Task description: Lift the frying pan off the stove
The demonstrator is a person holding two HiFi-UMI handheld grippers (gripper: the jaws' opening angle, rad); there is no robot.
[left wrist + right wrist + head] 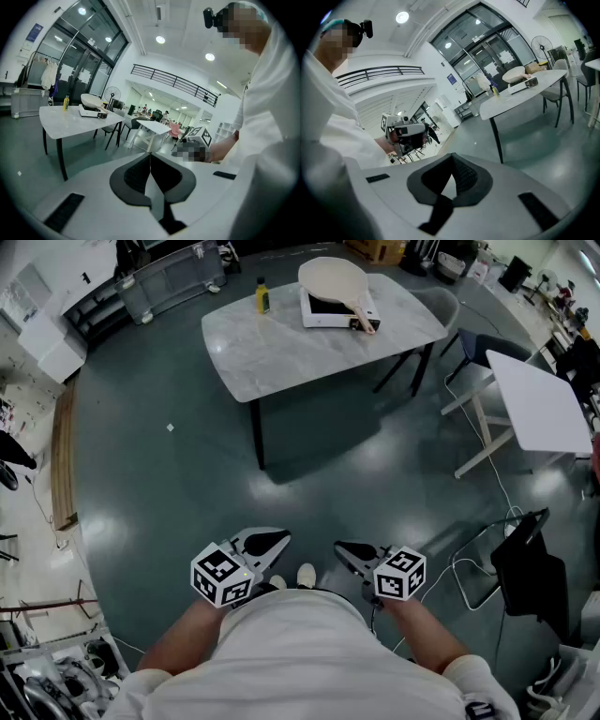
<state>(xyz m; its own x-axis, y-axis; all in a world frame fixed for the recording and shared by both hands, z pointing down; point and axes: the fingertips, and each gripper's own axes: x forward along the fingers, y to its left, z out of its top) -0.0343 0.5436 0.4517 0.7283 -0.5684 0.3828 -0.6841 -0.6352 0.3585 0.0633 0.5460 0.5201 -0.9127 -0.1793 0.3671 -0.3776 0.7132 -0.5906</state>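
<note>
A cream frying pan [334, 279] rests on a white single-burner stove [319, 310] at the far end of a marble-top table [281, 352], with its handle [361, 317] pointing toward me. Both grippers are held close to my body, far from the table. My left gripper [279, 539] and right gripper [341, 548] are shut with nothing between the jaws. In the left gripper view the shut jaws point past the distant pan [91, 99] and stove [88, 111]. In the right gripper view the pan [513, 74] sits small on the table [520, 91].
A yellow bottle [262, 296] stands on the table left of the stove. A grey chair [442, 306] is behind the table. A white side table [544, 409] stands at the right. A black stand [530, 568] and cables lie near my right. A wooden bench [63, 456] runs along the left.
</note>
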